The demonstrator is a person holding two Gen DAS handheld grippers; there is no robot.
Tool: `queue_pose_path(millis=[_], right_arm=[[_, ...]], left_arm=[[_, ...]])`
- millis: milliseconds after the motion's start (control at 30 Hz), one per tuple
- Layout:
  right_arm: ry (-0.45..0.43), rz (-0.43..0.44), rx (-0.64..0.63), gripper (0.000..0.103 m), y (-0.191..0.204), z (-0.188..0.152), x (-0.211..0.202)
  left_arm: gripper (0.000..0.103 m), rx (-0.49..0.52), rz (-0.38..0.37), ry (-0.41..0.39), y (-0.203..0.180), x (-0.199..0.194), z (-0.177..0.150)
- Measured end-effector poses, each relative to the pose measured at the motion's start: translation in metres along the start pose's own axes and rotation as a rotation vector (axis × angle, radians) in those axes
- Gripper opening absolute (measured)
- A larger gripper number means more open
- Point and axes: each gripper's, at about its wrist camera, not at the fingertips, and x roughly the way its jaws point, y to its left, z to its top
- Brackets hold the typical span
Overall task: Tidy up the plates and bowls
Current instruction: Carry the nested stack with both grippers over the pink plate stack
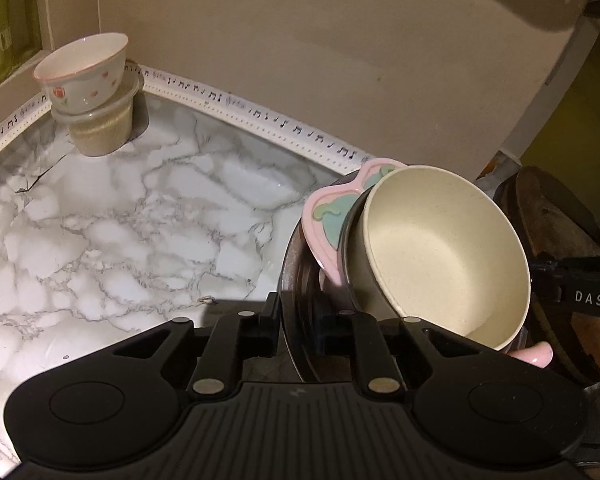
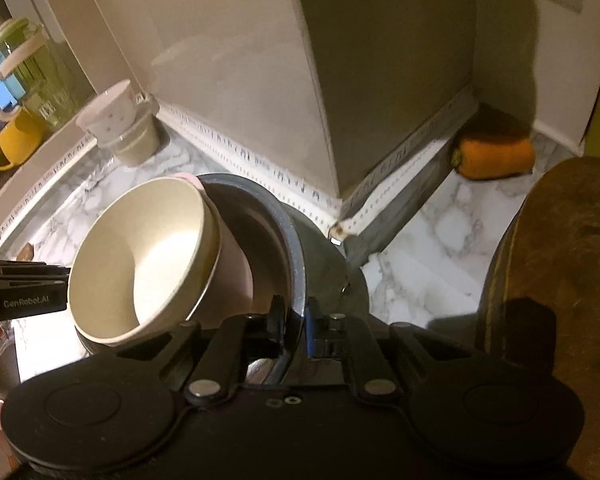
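Marble bench (image 1: 112,232), corner wall behind. Left claw (image 1: 296,312) and right claw (image 2: 292,320) each clamp the steel bowl's (image 2: 296,248) rim; cream bowl (image 1: 448,256) and pink dish (image 1: 328,216) tilt inside. Flowered cup (image 1: 84,72) stacked far ahead-left. Sorting barely begun.

A home kitchen: marble-look counter (image 1: 120,220), stacked bowls (image 1: 86,72), yellow mug (image 2: 16,140).

Both cameras looked steeply down along their fingers, very close to the metal bowl (image 1: 290,264) that served as landmark. The left wrist view sat at its left rim, facing the wall corner with the floral bowl (image 1: 86,70) beyond. The right wrist view sat at its right rim (image 2: 296,240), facing the same corner, sharing the cream bowl (image 2: 140,248) and marble counter (image 2: 420,240).
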Motion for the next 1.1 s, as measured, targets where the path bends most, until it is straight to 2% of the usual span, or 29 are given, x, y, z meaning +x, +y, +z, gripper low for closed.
queue_pose_path(millis=[267,467,833,1100], right_arm=[[-0.03,0.011,0.044,0.01,0.001,-0.004,-0.029],[-0.04,0.017,0.039,0.01,0.013,-0.014,-0.056],[-0.028,0.067,-0.013,0.01,0.064,-0.056,-0.097],[0.022,0.105,-0.055,0.01,0.101,-0.094,-0.103]], left_arm=[[0.015,0.005,-0.015,-0.017,-0.009,-0.03,-0.001],[0.015,0.004,0.009,0.0,-0.012,-0.064,-0.018],[0.014,-0.02,0.05,0.036,0.018,-0.129,-0.086],[0.013,-0.039,0.093,0.059,0.038,-0.153,-0.138]])
